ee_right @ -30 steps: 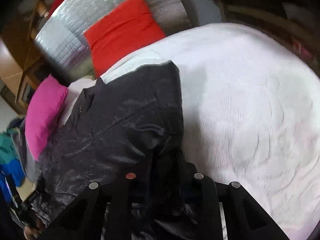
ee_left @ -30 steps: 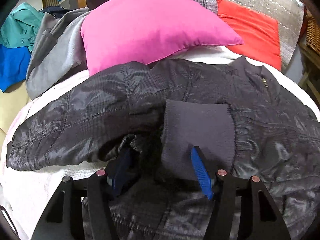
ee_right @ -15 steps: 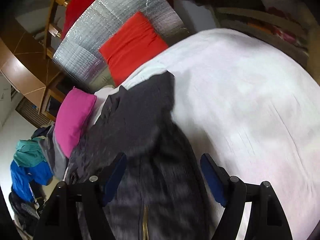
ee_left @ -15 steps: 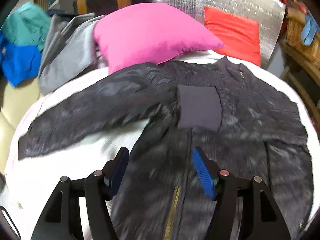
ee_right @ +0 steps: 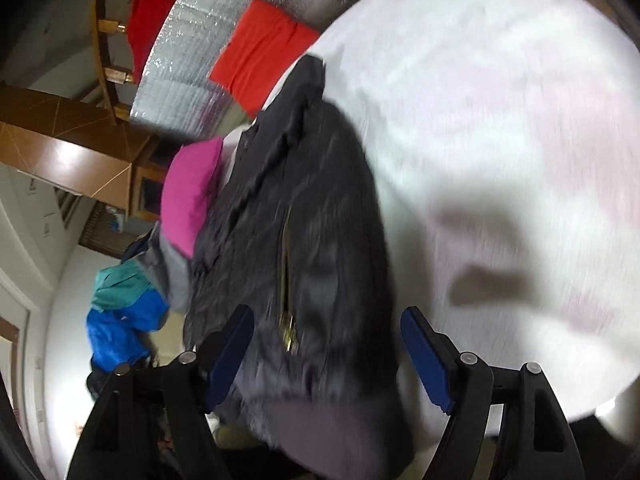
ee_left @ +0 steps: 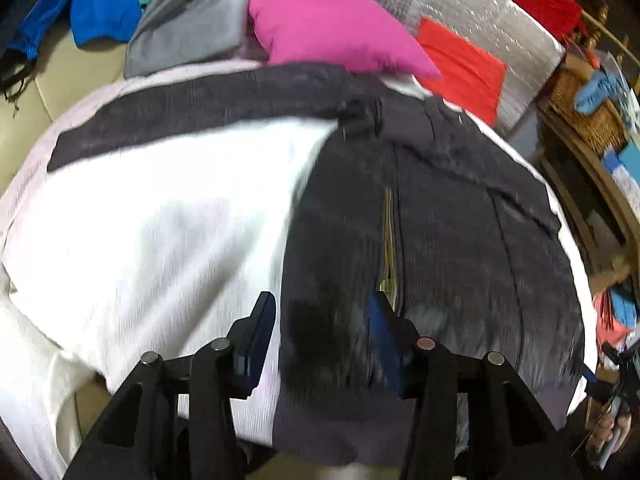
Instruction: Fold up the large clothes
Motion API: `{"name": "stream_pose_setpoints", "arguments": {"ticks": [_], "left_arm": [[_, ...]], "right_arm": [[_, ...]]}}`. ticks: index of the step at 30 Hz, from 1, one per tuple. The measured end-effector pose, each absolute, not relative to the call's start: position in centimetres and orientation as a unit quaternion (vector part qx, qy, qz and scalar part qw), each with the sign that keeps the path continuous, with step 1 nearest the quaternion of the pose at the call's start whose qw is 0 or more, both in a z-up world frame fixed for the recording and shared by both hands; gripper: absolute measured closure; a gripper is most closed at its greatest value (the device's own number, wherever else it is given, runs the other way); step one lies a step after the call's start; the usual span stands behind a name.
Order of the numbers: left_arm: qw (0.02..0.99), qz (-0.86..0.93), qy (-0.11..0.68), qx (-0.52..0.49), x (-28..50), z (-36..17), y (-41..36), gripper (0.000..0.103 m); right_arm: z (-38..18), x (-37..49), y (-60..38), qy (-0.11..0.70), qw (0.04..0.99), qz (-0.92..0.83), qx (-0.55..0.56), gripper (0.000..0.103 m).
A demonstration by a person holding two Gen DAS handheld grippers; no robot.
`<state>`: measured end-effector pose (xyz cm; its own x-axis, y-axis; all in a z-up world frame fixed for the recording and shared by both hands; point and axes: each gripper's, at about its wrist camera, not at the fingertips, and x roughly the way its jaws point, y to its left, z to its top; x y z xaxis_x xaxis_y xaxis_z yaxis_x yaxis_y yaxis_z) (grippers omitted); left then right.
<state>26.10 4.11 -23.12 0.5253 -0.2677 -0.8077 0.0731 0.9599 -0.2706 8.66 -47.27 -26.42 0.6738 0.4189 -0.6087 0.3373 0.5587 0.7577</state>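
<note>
From the left wrist camera, one dark quilted jacket with a brass zip lies flat on the white textured bedspread, one sleeve stretched out leftward toward the bed's edge. The left claw stands wide open above the jacket's ribbed hem, holding nothing. Behind sit one plump magenta pillow, one flat red cushion, one silver bubble-foil sheet and a heap of grey, blue and teal garments.

From the right wrist camera, the jacket runs up the bed's left side, motion-blurred. The right claw is spread wide over its hem, empty.
</note>
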Motion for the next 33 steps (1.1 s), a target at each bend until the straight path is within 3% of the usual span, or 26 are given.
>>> {"name": "stream_pose_setpoints", "arguments": {"ticks": [3, 6, 7, 8, 9, 11, 14, 18, 20, 22, 25, 26, 29, 31, 33], "left_arm": [[0.857, -0.094, 0.496, -0.108, 25.1, -24.2, 4.3, 0.050], [0.840, -0.091, 0.517, -0.138, 24.9, -25.2, 4.6, 0.037], [0.837, -0.090, 0.519, -0.145, 24.9, -25.5, 4.7, 0.037], [0.835, -0.092, 0.522, -0.147, 24.8, -25.7, 4.5, 0.037], [0.832, -0.098, 0.526, -0.145, 24.8, -26.0, 4.2, 0.037], [0.827, -0.116, 0.534, -0.134, 24.8, -26.4, 3.3, 0.037], [0.828, -0.118, 0.536, -0.116, 24.8, -26.8, 2.7, 0.038], [0.833, -0.111, 0.529, -0.115, 24.3, -26.5, 2.9, 0.057], [0.834, -0.115, 0.525, -0.121, 23.9, -26.5, 3.3, 0.058], [0.835, -0.116, 0.526, -0.118, 23.9, -26.5, 3.2, 0.055], [0.827, -0.114, 0.536, -0.127, 24.1, -27.2, 3.7, 0.049], [0.826, -0.116, 0.536, -0.129, 24.1, -27.3, 3.9, 0.049], [0.830, -0.125, 0.528, -0.130, 23.8, -27.0, 4.2, 0.062], [0.837, -0.135, 0.517, -0.122, 23.6, -26.5, 3.9, 0.081], [0.845, -0.147, 0.501, -0.112, 23.1, -25.8, 3.6, 0.089]], "right_arm": [[-27.1, 9.3, -45.6, 0.430, 0.787, 0.020, 0.441, 0.024], [-27.4, 10.0, -43.6, 0.461, 0.799, 0.002, 0.387, 0.026], [-27.3, 10.1, -43.1, 0.467, 0.805, -0.005, 0.365, 0.034], [-27.1, 10.0, -42.5, 0.473, 0.814, -0.016, 0.337, 0.051], [-26.9, 9.9, -42.0, 0.476, 0.820, -0.022, 0.316, 0.059], [-26.6, 9.7, -42.0, 0.466, 0.827, -0.022, 0.312, 0.062], [-26.8, 9.4, -42.3, 0.465, 0.827, -0.026, 0.315, 0.062], [-27.3, 9.2, -43.3, 0.466, 0.816, -0.026, 0.341, 0.056], [-27.2, 8.9, -43.7, 0.458, 0.814, -0.028, 0.355, 0.042], [-27.1, 9.1, -43.8, 0.455, 0.817, -0.030, 0.353, 0.036], [-27.2, 9.5, -42.6, 0.467, 0.825, -0.030, 0.316, 0.035], [-27.0, 10.0, -41.9, 0.470, 0.831, -0.030, 0.296, 0.040], [-26.5, 10.0, -40.8, 0.469, 0.845, -0.030, 0.254, 0.065], [-26.0, 9.7, -40.5, 0.458, 0.852, -0.025, 0.251, 0.071], [-25.0, 9.3, -40.1, 0.436, 0.865, -0.023, 0.245, 0.074]]}}
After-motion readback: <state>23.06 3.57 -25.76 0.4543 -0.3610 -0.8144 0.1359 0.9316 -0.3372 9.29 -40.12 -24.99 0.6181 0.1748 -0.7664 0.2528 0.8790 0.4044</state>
